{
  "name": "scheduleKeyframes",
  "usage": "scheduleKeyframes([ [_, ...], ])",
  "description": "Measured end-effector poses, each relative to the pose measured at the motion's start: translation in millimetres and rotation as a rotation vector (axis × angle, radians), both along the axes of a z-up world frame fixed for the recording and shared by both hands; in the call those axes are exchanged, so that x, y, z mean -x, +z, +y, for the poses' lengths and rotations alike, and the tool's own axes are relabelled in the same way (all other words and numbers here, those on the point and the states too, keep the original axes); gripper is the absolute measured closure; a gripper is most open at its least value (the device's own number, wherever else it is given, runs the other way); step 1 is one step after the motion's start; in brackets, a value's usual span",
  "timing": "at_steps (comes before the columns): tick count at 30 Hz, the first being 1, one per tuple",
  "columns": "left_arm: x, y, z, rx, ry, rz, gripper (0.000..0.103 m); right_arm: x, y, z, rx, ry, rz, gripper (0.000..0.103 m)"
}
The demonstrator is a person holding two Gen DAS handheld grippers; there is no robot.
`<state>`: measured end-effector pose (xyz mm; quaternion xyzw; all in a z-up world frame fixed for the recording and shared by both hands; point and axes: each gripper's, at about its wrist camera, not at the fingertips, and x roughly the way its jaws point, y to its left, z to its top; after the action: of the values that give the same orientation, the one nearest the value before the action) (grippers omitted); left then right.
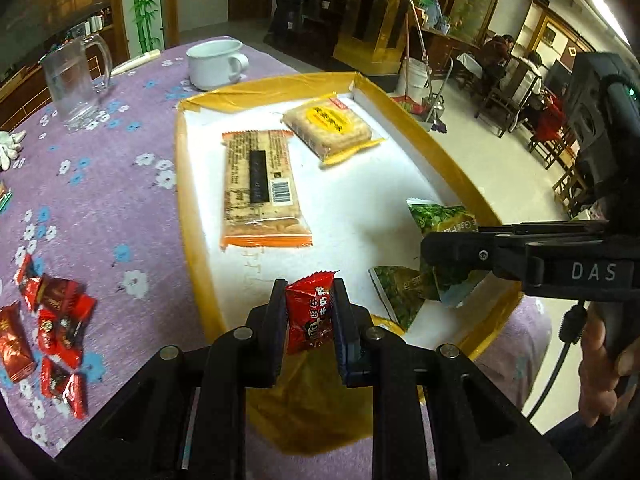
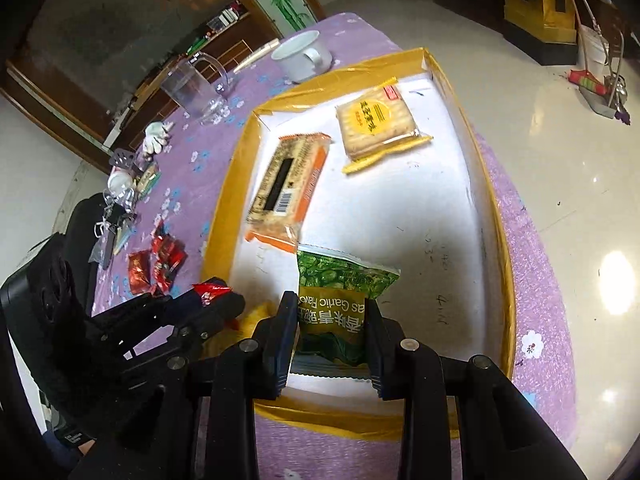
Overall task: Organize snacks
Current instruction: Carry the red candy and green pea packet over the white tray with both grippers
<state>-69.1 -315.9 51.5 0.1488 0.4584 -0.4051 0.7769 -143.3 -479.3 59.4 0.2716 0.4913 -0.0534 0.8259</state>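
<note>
My left gripper (image 1: 309, 292) is shut on a red candy (image 1: 308, 316) and holds it over the near edge of the yellow-rimmed white tray (image 1: 192, 216). My right gripper (image 2: 332, 312) is shut on a green pea packet (image 2: 340, 300) above the tray's near right corner; it shows in the left wrist view (image 1: 444, 224) too. A second green packet (image 1: 400, 292) lies in the tray below it. An orange cracker pack (image 1: 260, 188) and a yellow biscuit pack (image 1: 332, 124) lie in the tray. Several red candies (image 1: 48, 332) lie on the purple cloth to the left.
A white mug (image 1: 218, 62) and a clear glass jug (image 1: 76, 80) stand beyond the tray. A white glove (image 1: 8, 148) and small clutter (image 2: 124, 196) lie at the table's left edge. The table (image 2: 532, 280) drops off to the floor on the right.
</note>
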Motion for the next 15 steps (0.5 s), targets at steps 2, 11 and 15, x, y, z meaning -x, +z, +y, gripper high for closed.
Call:
scheduleKeyframes([
  [2, -0.7, -4.0, -4.8, -0.003, -0.002, 0.004, 0.086, -0.7, -1.9, -3.3, 0.004, -0.003, -0.001, 0.071],
  [11, -8.8, -13.6, -15.0, -0.020, 0.004, 0.006, 0.086, -23.1, -3.9, -12.2, 0.060, 0.012, 0.006, 0.071],
  [15, -10.1, -15.9, -12.7, -0.018, 0.010, 0.008, 0.086, -29.4, -14.7, -13.9, 0.055, 0.004, 0.026, 0.071],
])
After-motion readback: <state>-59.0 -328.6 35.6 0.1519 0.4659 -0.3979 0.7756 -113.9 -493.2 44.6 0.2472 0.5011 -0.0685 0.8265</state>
